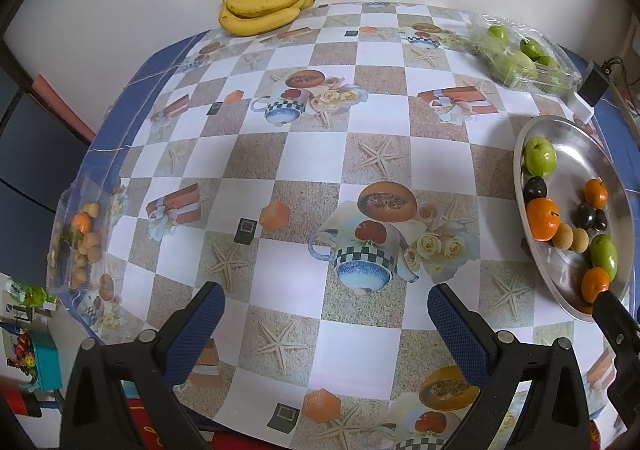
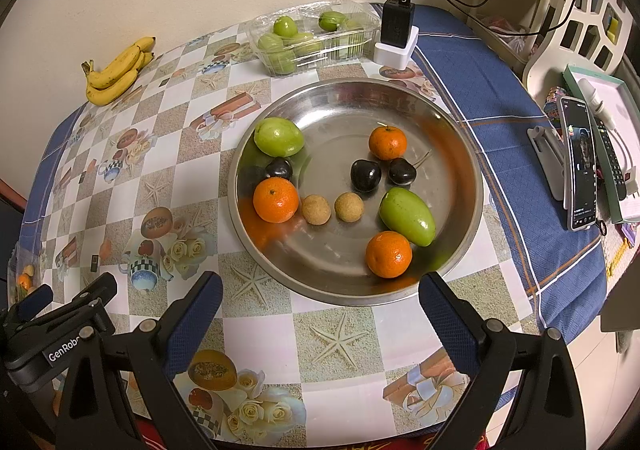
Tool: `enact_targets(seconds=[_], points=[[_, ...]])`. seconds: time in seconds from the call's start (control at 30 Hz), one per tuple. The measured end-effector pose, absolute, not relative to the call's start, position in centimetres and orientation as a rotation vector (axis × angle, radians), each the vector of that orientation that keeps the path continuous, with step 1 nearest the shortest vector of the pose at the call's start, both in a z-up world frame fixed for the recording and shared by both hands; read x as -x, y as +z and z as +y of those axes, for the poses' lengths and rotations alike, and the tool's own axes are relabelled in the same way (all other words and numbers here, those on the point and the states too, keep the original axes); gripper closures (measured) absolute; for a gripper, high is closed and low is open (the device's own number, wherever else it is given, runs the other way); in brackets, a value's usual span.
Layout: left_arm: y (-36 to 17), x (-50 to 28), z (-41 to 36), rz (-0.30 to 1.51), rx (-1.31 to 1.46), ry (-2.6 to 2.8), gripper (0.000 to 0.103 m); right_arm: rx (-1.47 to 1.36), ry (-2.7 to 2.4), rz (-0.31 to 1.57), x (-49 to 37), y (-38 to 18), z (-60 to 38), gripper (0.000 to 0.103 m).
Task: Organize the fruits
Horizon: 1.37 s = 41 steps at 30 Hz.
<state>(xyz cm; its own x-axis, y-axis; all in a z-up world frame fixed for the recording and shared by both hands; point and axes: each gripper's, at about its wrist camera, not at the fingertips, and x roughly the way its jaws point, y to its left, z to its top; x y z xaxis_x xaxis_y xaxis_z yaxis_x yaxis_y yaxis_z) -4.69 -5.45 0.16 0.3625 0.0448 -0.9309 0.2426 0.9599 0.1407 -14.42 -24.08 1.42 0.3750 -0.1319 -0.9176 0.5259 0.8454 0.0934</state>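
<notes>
A round steel tray (image 2: pixel 460 138) holds three oranges (image 2: pixel 276 199), two green fruits (image 2: pixel 279 137), three dark plums (image 2: pixel 365 175) and two small tan longans (image 2: pixel 316 210). The tray also shows at the right of the left wrist view (image 1: pixel 576 138). My right gripper (image 2: pixel 320 306) is open and empty, just in front of the tray's near rim. My left gripper (image 1: pixel 326 314) is open and empty over the patterned tablecloth, left of the tray. A bunch of bananas (image 1: pixel 264 6) lies at the far edge by the wall.
A clear box of green fruits (image 2: pixel 316 36) stands behind the tray, next to a black charger on a white block (image 2: pixel 396 34). A plastic bag of longans and an orange (image 1: pixel 82 234) lies at the table's left edge. A phone on a stand (image 2: pixel 578 166) is at the right.
</notes>
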Motion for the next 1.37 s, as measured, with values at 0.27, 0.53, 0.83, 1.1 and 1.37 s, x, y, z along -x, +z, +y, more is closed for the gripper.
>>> enact_targets(seconds=[0.27, 0.53, 0.83, 1.1, 1.37], points=[[0.21, 4.7, -5.44, 1.196, -0.271, -0.128, 0.0, -0.405, -0.436, 1.113, 14.42, 1.4, -24.08, 0.004], [0.17, 4.72, -5.48, 1.195, -0.268, -0.117, 0.0, -0.404, -0.435, 1.114, 14.43, 1.41, -24.09, 0.004], [0.18, 4.68, -5.4, 1.194, -0.268, -0.115, 0.0, -0.405, -0.436, 1.114, 14.43, 1.4, -24.07, 0.004], [0.23, 4.72, -5.35, 1.189, -0.272, -0.113, 0.0, -0.405, -0.435, 1.114, 14.42, 1.39, -24.08, 0.004], [0.54, 4.86, -5.45, 1.173, -0.275, -0.108, 0.0, -0.404, -0.436, 1.113, 14.41, 1.38, -24.1, 0.004]])
